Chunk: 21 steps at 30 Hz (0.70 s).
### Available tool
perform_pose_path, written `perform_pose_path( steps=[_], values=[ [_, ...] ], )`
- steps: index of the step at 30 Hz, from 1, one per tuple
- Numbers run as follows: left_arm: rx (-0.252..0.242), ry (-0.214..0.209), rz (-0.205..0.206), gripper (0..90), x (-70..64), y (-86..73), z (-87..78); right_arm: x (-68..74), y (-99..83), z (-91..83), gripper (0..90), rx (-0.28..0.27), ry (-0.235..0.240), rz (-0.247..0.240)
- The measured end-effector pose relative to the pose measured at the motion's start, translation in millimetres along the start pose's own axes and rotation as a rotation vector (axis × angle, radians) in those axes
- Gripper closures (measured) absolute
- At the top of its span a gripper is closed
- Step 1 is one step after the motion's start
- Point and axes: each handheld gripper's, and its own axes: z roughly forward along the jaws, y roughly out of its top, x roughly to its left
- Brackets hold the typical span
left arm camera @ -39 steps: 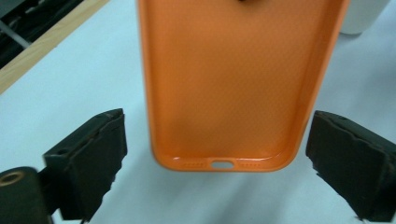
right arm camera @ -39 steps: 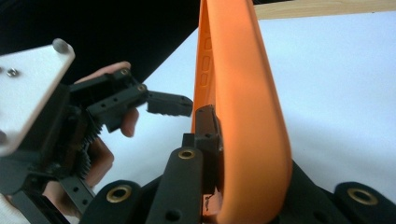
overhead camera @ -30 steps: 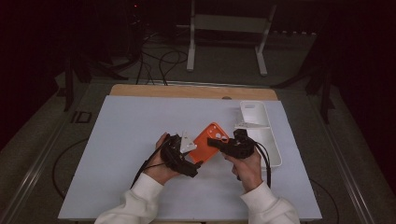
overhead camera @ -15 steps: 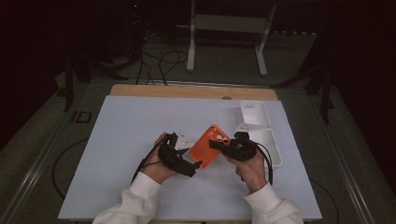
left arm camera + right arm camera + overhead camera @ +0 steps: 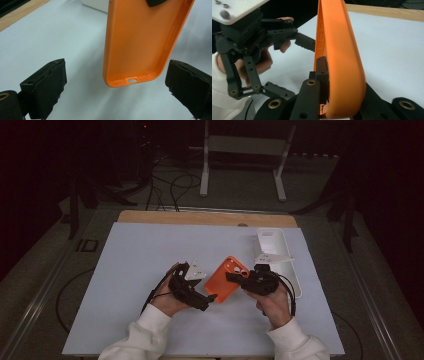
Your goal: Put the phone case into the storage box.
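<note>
Nearest you, your left claw stands wide open, its two black pads either side of the charging-port end of the orange phone case without touching it; in the left gripper view that end hangs just between them, hollow side facing the camera. Your right claw is clamped on the case's other end, one pad inside the shell and one on its back, holding it tilted above the counter.

The risk I see is in the handover. The shell is soft and pinched at one end only, so if you shut the left claw off-centre it may twist or bend the case and pull it out of the right grip. Letting go on the right before the left bites would drop it.

Farther off, the white tray lies near the counter's right edge.
</note>
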Motion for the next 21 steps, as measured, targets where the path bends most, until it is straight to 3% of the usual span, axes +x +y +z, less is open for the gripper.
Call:
perform_pose_path(
  steps=[21],
  values=[
    [-0.016,-0.091,0.019,7.0,-2.2,-0.6,2.1,10.1,1.5,1.9,84.6,0.014,0.090,-0.104]
  ],
)
